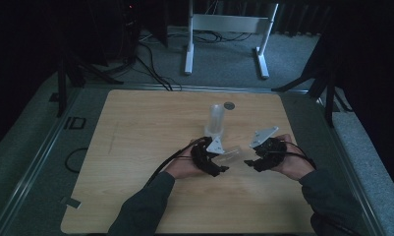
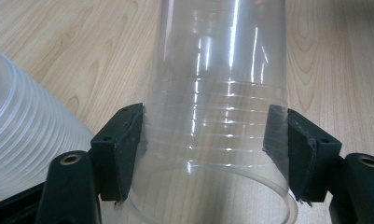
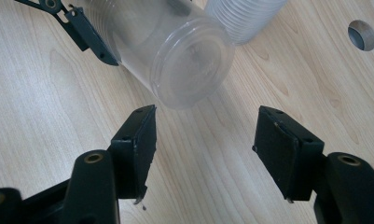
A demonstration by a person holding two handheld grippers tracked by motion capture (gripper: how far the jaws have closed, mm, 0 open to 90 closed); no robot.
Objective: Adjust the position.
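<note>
Left gripper (image 2: 208,154) jaws clamping clear cup (image 2: 217,107); right gripper (image 3: 203,149) jaws parted, empty; overtight squeezing risks cracking it.

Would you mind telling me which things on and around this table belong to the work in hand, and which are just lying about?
Part of the work:
- single clear cup, clamped in the left gripper
- stack of clear cups, standing upright on the table
- right gripper, jaws apart and nothing between them, facing the cup's base

Lying about:
- white stand beyond the table
- floor cables
</note>
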